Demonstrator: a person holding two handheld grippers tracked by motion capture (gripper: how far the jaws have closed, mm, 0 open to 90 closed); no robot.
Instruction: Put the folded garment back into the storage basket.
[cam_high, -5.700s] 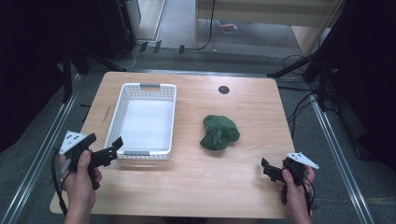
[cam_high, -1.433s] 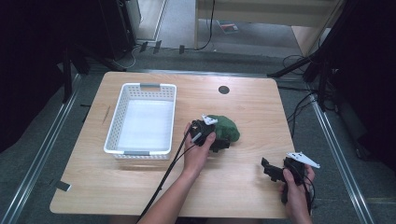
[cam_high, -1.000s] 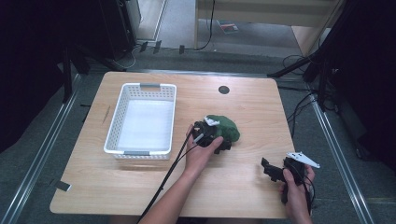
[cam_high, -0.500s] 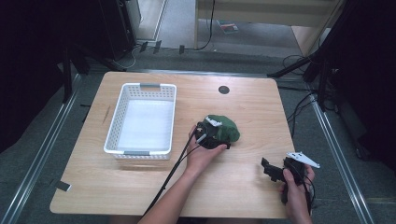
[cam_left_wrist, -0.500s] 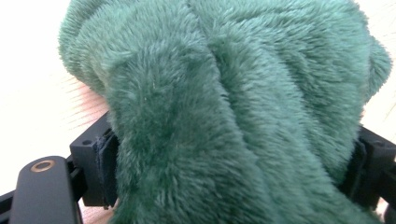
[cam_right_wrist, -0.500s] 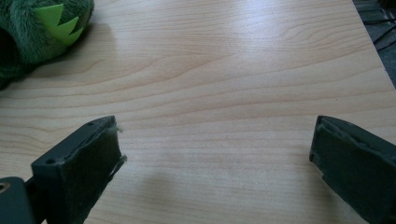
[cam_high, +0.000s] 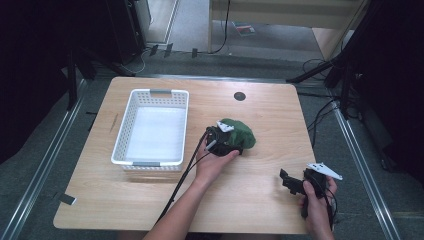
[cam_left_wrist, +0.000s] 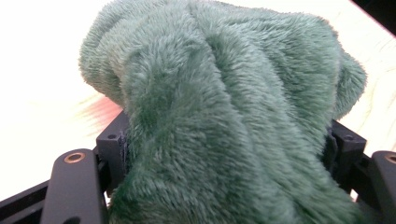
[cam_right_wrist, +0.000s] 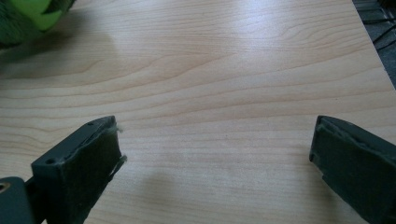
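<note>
The worktop (cam_high: 150, 210) is a pale wooden slab with rounded corners, and it carries everything else.

The white basket (cam_high: 152, 128) is the largest thing on it and serves as the landmark. It is a long, slotted plastic tray standing on the left half of the worktop, and nothing lies inside it.

The green plush cloth (cam_high: 240, 133) lies in a crumpled heap just to the right of the basket, near its nearer right corner and apart from its wall. In the left gripper view the same cloth (cam_left_wrist: 224, 116) bulges up thick and furry between the two black jaws, with the pale wood behind it.

The left claw (cam_high: 226, 142) sits at the side of the heap that faces the basket, a hand wrapped around it and a black cable trailing back toward the near edge. Its jaws are clenched on the green plush cloth, with fabric packed between them and spilling over both.

The right claw (cam_high: 290, 182) is well to the right of the basket, near the front right corner of the worktop, apart from the cloth. In the right gripper view its jaws (cam_right_wrist: 215, 154) stand wide apart over bare wood, released and gripping nothing.

A small dark round hole (cam_high: 239, 96) sits in the wood beyond the basket's far right corner.
</note>
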